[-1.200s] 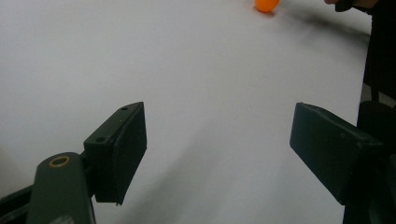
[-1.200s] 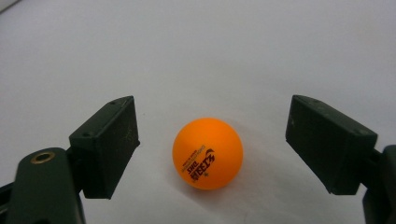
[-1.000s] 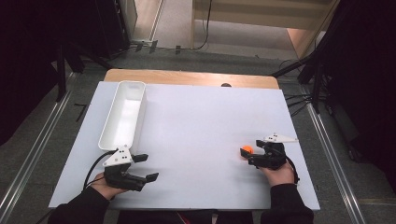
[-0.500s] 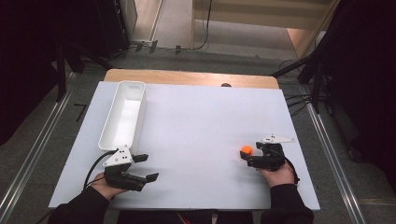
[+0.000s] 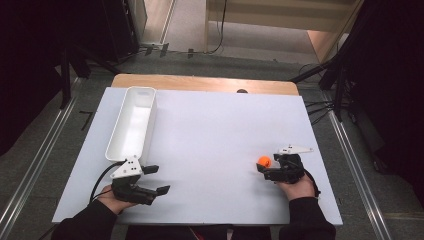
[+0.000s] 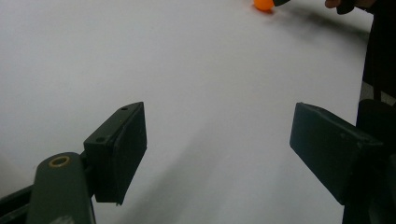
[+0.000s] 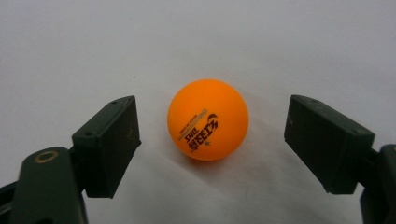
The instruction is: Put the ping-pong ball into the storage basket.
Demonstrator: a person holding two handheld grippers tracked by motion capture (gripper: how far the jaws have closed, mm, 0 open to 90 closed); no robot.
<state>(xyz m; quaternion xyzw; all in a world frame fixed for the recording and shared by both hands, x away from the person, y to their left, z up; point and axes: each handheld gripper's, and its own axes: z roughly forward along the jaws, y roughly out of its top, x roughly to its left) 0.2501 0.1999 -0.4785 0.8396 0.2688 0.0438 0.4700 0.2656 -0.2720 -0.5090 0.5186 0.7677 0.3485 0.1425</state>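
Plainly printed on the orange table-tennis ball: dark lettering with "DHS" legible, a small star beside it, a swoosh-like logo and a line of finer print too small to read, all seen upside down in the right gripper view. Smooth, matte, round; resting on the white table near its right front part, casting a soft shadow.

Right hand-held gripper: released, jaws spread wide to either side of the ball, neither pad touching it, a clear gap on both sides. From the high view, same right hand-held gripper with the ball just at its tips, a pale three-cornered plate on top, a hand in a dark sleeve behind.

Left hand-held gripper: likewise released, flat black rectangular pads far apart, nothing between them but bare table surface. In the high view, low at the front left, well apart from the ball, a cable trailing back toward the sleeve.

Long white plastic bin with rounded corners, lying lengthwise along the left side of the table, just beyond the left hand-held gripper. Light wooden edge at the far end of the table.
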